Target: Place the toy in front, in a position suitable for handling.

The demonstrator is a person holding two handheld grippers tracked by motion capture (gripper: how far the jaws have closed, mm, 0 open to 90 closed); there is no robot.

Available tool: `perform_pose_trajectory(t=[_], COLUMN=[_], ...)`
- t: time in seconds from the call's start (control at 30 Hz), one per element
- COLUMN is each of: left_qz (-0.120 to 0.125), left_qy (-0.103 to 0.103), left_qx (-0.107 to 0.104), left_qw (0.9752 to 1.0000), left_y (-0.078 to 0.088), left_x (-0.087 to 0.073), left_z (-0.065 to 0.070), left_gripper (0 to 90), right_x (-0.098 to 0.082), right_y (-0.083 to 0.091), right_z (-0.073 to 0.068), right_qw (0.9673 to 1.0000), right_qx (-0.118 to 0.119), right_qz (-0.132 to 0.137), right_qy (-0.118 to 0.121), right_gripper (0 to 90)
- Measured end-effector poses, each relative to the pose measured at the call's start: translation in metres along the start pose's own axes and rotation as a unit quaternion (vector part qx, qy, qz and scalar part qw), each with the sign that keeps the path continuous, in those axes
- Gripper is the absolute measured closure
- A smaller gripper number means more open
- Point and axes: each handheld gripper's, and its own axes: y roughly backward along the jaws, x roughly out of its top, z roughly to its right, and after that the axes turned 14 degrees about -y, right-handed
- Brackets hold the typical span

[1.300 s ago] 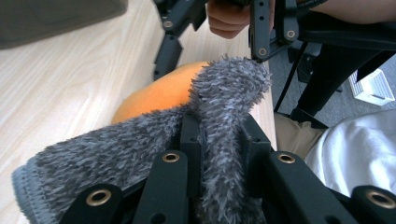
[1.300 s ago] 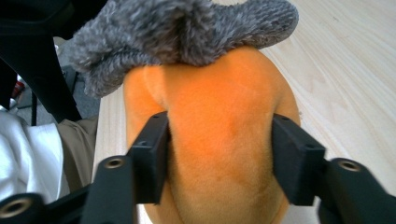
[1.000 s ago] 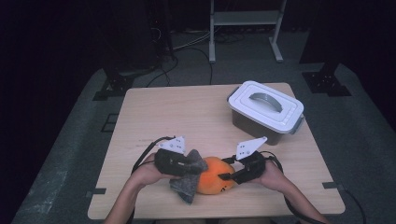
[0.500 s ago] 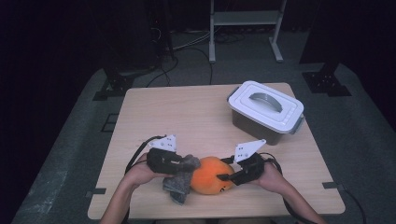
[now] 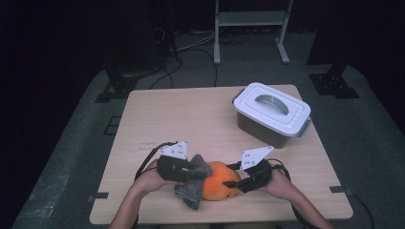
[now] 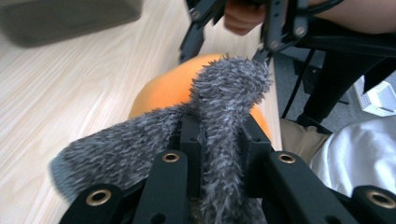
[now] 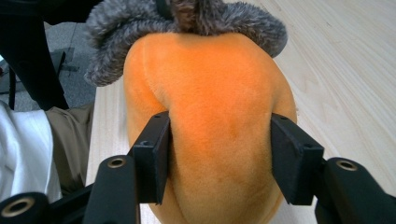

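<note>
Step in hand looked like working the grey fuzzy leaf top (image 5: 193, 181) of the orange plush fruit (image 5: 218, 180) while the body was braced. To do it well, I'd judge: keep the pinch deep on the fuzz and draw away gently.

Left gripper (image 6: 219, 135) was clenched tight on a fold of the grey fuzz, which bulged up between its jaws. Right gripper (image 7: 219, 142) sat roughly half open, jaws having just been widening, straddling the orange body with both pads touching its sides. The fruit lay on the table (image 5: 191, 114) between both tongs; a lidded box (image 5: 271, 113) stood well beyond the right one.
</note>
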Motion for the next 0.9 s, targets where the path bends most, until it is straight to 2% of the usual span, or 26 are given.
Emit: perform_pose_trajectory(t=[0.1,0.13,0.23,0.37,0.5,0.53,0.57,0.6,0.63,0.7,0.73,0.77,0.8,0.9], left_qz=[0.003,0.002,0.000,0.002,0.002,0.006,0.013,0.013,0.023,0.025,0.022,0.022,0.016,0.015], left_qy=[0.004,0.003,0.001,0.003,0.004,0.006,0.009,0.009,0.013,0.011,0.007,0.007,0.000,-0.006], left_qx=[-0.005,-0.008,-0.009,-0.017,-0.021,-0.021,-0.019,-0.019,-0.012,-0.007,0.004,0.004,0.013,0.020], left_qw=[1.0000,1.0000,1.0000,0.9998,0.9998,0.9998,0.9997,0.9997,0.9996,0.9996,0.9997,0.9997,0.9998,0.9997], left_y=[0.000,-0.002,-0.005,-0.005,-0.007,-0.007,-0.005,-0.005,-0.002,0.000,0.002,0.002,0.003,0.001], left_x=[-0.005,-0.006,-0.006,-0.006,-0.006,-0.006,-0.006,-0.006,-0.003,0.000,0.007,0.007,0.015,0.022], left_z=[0.001,0.002,0.005,0.005,0.004,0.003,0.001,0.001,-0.003,-0.007,-0.012,-0.012,-0.017,-0.022], left_gripper=[75.8,75.8,75.8,75.8,75.7,75.7,75.7,75.7,75.8,75.8,75.7,75.7,75.7,75.7], right_x=[0.000,0.002,0.008,0.011,0.007,0.006,0.004,0.004,0.005,0.007,0.013,0.015,0.019,0.023], right_y=[0.000,0.000,0.003,0.006,-0.002,-0.006,-0.007,-0.007,-0.003,-0.002,0.002,0.003,0.003,0.000], right_z=[0.000,-0.001,0.002,0.007,0.010,0.010,0.009,0.009,0.009,0.009,0.012,0.012,0.012,0.014], right_qw=[0.9999,0.9995,0.9992,0.9989,0.9983,0.9977,0.9984,0.9984,0.9994,0.9996,0.9998,0.9997,0.9994,0.9988], right_qx=[0.009,0.030,0.036,0.044,0.048,0.050,0.046,0.046,0.033,0.025,0.003,-0.006,-0.018,-0.029], right_qz=[-0.001,-0.009,-0.015,-0.012,-0.018,-0.019,-0.009,-0.009,-0.001,0.003,0.017,0.021,0.025,0.029], right_qy=[-0.004,0.000,0.002,-0.013,-0.028,-0.040,-0.031,-0.031,-0.012,-0.008,0.003,0.010,0.018,0.029], right_gripper=[38.5,33.2,29.4,25.4,26.1,30.4,42.1,42.1,48.9,50.2,52.2,52.6,52.8,52.7])
